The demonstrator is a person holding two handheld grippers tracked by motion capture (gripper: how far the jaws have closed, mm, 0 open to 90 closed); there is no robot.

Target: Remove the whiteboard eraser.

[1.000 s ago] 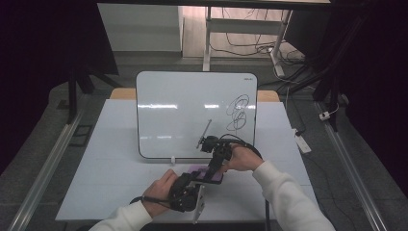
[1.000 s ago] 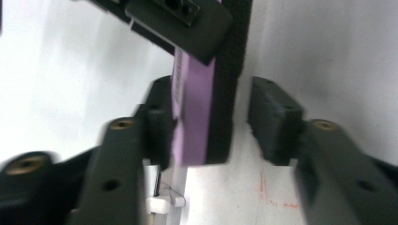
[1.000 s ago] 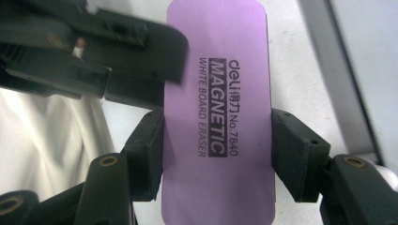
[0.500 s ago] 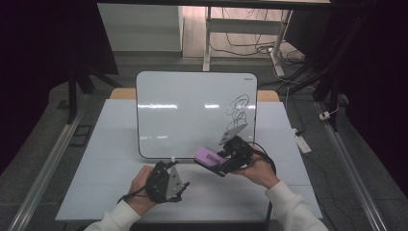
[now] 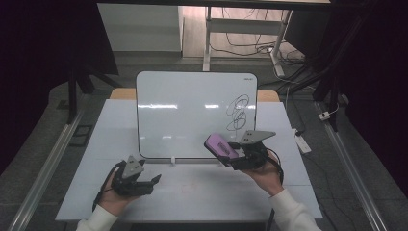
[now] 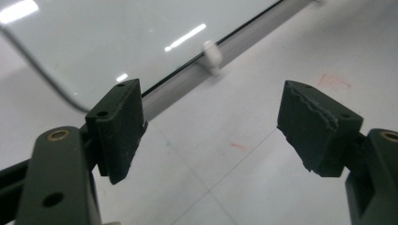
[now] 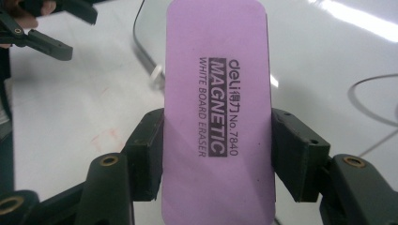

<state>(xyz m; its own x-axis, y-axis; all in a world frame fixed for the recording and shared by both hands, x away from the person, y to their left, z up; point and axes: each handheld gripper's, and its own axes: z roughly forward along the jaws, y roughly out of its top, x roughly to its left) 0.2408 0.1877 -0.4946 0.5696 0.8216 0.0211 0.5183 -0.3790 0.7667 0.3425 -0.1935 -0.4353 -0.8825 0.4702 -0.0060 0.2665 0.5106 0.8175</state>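
Right gripper [image 5: 230,155] in the high view — clamped across the flat purple plastic whiteboard eraser [image 5: 220,146], which we read as held over the lower right part of the white rounded-corner whiteboard [image 5: 192,115], tilted, short of the black scribble [image 5: 238,111]. We judge the eraser light and stiff, with a smooth shell that could slip, so the hold across its two long edges suits it. Left gripper [image 5: 153,181] sits low on the white tabletop [image 5: 202,192], well apart from the eraser, jaws spread and nothing between them; they have just been opening. Nothing stands between eraser and scribble. The small white clip [image 5: 173,160] at the board's lower edge lies nearer the left gripper.

Left gripper view: we see both black ribbed pads [image 6: 119,126] wide apart over bare tabletop, the board's metal-edged corner and the clip [image 6: 212,55] ahead, faint red smudges [image 6: 333,80] on the surface.

Right gripper view: the eraser [image 7: 218,93] stands lengthwise between the jaws, pads pressing both long sides near its lower half — printed label facing the camera, so the wiping face probably points away. Part of the scribble [image 7: 371,93] shows at right; the left gripper [image 7: 47,28] shows at upper left. We expect the wiping face must be laid flat for a clean pass.
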